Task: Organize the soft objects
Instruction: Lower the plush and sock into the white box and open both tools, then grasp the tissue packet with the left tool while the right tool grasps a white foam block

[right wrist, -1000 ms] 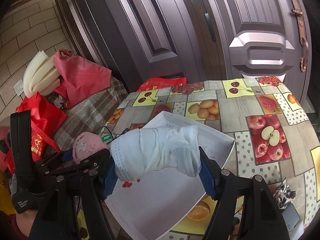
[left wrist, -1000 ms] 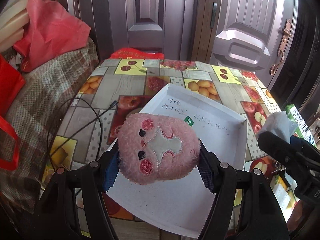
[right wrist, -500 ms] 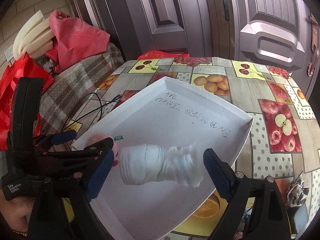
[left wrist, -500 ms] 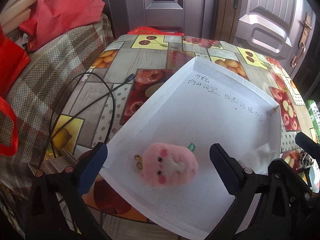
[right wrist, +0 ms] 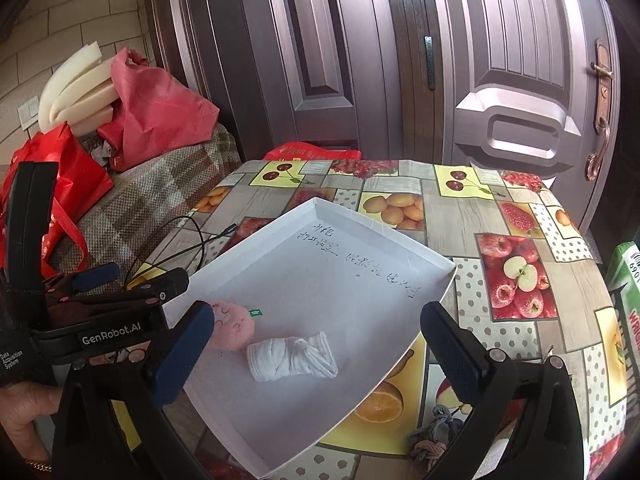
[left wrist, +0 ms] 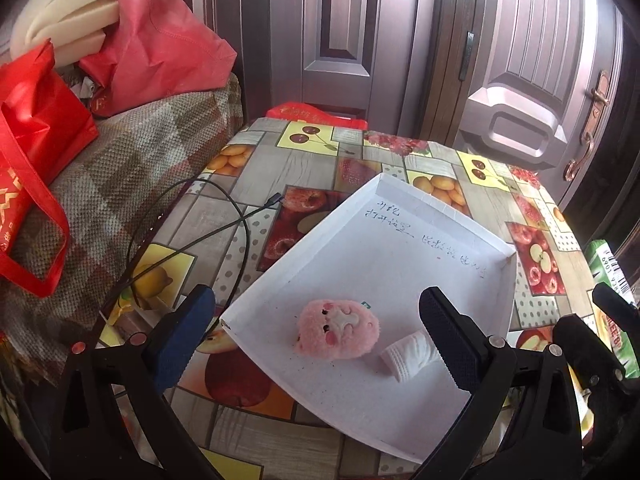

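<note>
A pink plush toy (left wrist: 338,334) and a rolled white sock (left wrist: 408,356) lie side by side in a shallow white cardboard tray (left wrist: 400,248) on the table. My left gripper (left wrist: 316,340) is open and empty, raised above the plush. In the right wrist view the sock (right wrist: 292,356) and the plush (right wrist: 232,330) lie in the tray (right wrist: 340,276). My right gripper (right wrist: 316,352) is open and empty above the sock. The left gripper's body shows at the left of that view (right wrist: 100,320).
The table has a fruit-print cloth (left wrist: 312,160). A black cable (left wrist: 224,220) lies left of the tray. A small grey knotted item (right wrist: 434,436) lies right of the tray. Red bags (left wrist: 160,52) sit on a sofa at left. A green package (right wrist: 624,292) stands at right.
Both grippers opened and let go: the plush and the sock dropped into the tray. Both grippers then drew back and up from the tray.
</note>
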Available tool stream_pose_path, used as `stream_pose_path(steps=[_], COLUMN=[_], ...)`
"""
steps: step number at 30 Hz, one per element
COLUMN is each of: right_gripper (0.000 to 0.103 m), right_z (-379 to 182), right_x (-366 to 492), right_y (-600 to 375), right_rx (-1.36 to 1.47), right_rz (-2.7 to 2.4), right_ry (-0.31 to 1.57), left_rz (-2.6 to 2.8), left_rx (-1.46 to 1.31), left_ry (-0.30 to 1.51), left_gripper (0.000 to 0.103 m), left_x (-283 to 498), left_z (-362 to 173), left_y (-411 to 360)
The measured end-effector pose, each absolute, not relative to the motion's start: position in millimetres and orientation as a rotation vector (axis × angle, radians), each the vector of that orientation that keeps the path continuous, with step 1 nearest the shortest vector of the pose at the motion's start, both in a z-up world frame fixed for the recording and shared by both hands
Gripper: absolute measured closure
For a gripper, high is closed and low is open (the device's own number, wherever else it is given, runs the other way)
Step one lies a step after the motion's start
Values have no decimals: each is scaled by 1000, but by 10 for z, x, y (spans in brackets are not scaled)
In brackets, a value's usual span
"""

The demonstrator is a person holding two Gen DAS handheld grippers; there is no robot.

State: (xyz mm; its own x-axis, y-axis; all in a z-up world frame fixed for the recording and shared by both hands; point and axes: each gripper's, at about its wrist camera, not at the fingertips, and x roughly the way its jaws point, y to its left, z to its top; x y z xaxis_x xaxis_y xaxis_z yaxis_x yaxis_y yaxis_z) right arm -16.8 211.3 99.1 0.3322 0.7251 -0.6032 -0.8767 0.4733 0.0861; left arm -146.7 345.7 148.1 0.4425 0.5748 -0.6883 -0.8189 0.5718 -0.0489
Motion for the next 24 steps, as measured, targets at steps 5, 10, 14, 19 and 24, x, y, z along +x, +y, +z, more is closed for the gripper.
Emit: stream_pose_path(steps=[5, 10, 14, 19, 24], right_gripper=[0, 0, 0, 0, 0], right_z=[1537, 2026, 1887, 1550, 1282], right_x=[-243, -186, 52, 222, 349], right_y=[1572, 933, 641, 233, -45], right_rx=[-158, 13, 61, 28, -45], right_rz=[1028, 1008, 927, 799, 762], right_ry=[440, 307, 428, 512, 594], left_rz=[811, 666, 540, 394, 283], left_rx=[-392, -344, -294, -255, -247], left_ry=[574, 525, 590, 767, 885], left_gripper=[0, 0, 0, 0, 0], left_x=[-1740, -1901, -1831, -1741, -1752], left_z=[1833, 1973, 1749, 1244, 804], left_y=[3198, 2809, 2446, 1954, 1569])
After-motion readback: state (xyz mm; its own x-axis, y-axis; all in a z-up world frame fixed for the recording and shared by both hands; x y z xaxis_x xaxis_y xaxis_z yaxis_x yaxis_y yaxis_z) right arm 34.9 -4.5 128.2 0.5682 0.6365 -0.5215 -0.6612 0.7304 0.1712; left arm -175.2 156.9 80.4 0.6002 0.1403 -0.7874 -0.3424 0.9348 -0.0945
